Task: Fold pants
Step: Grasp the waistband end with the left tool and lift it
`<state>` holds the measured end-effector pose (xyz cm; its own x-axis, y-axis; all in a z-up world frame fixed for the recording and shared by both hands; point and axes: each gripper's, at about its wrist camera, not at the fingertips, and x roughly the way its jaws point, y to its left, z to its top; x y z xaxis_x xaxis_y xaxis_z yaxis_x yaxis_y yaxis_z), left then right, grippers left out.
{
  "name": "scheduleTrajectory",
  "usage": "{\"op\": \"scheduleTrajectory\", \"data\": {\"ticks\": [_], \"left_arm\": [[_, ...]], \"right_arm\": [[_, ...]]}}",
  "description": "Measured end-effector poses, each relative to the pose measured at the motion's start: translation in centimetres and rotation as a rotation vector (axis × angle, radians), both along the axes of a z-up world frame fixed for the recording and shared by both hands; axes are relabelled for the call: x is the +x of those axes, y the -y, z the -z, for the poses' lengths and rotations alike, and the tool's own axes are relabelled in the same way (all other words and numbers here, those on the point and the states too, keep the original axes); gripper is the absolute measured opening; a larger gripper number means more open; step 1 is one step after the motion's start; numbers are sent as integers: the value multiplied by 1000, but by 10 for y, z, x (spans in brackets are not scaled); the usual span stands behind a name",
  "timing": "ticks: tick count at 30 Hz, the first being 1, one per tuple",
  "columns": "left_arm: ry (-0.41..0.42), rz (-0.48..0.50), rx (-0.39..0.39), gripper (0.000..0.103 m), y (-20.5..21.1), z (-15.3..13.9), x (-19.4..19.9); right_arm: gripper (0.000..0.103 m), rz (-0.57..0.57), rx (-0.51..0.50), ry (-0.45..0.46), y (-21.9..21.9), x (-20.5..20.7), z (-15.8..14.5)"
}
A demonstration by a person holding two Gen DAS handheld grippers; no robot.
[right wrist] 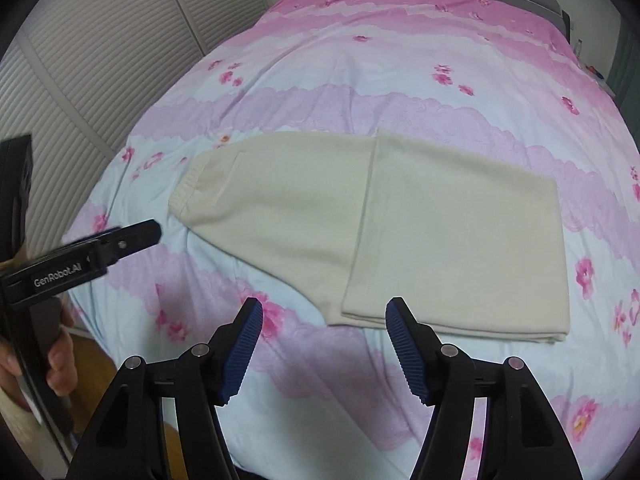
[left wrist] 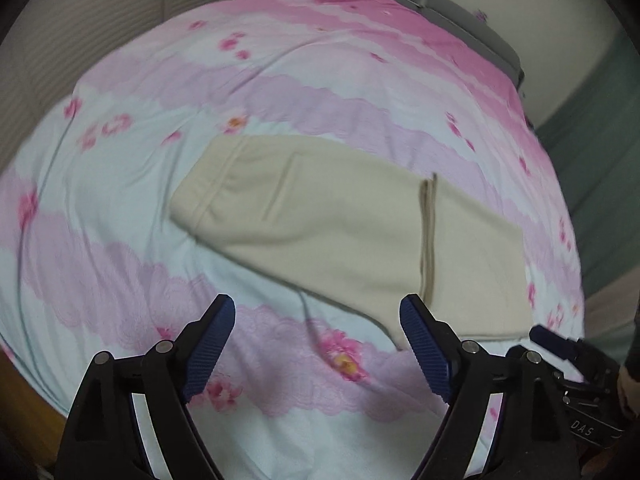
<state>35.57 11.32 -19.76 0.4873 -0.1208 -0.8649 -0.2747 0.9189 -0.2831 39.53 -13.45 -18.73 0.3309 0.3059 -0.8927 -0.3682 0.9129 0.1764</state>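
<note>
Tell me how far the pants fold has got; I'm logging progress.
Done: the pants lie flat on the bed, legs doubled back over themselves. In hand: nothing; left gripper and right gripper are open and empty above the bed. Left: probably one more fold toward the waistband.

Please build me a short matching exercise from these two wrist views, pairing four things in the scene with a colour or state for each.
Things:
1. pants
2. bedspread
3. right tool
4. wardrobe doors

Descriptions:
A. pale slatted panels beside the bed
B. cream, folded over once, lying flat
C. open, nothing between its blue pads
D. pink and pale blue with flowers

Pairs: 1-B, 2-D, 3-C, 4-A

The left tool is open and empty too, so C names only the right one.
</note>
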Motion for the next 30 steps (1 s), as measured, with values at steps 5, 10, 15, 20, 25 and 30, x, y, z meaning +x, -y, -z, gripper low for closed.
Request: {"op": "scheduleTrajectory", "data": {"ticks": [5, 10, 15, 20, 25, 30], "left_arm": [[-8, -32, -107, 84, -57, 38, 8], [-32, -48, -272, 80, -108, 87, 35], [-64, -26, -380, 71, -132, 134, 60], [-61, -21, -477, 68, -140, 166, 77], [-14, -13, -553, 68, -147, 180, 85], [30, -31, -628, 67, -155, 186, 100]], "right_arm": [[65, -5, -66, 3, -38, -2, 11], [65, 64, -83, -60, -75, 4, 34], [65, 122, -147, -90, -107, 16, 62], [65, 142, -183, -113, -128, 31, 77], [65, 136, -219, -113, -140, 43, 82], [65, 156, -246, -123, -145, 58, 91]]}}
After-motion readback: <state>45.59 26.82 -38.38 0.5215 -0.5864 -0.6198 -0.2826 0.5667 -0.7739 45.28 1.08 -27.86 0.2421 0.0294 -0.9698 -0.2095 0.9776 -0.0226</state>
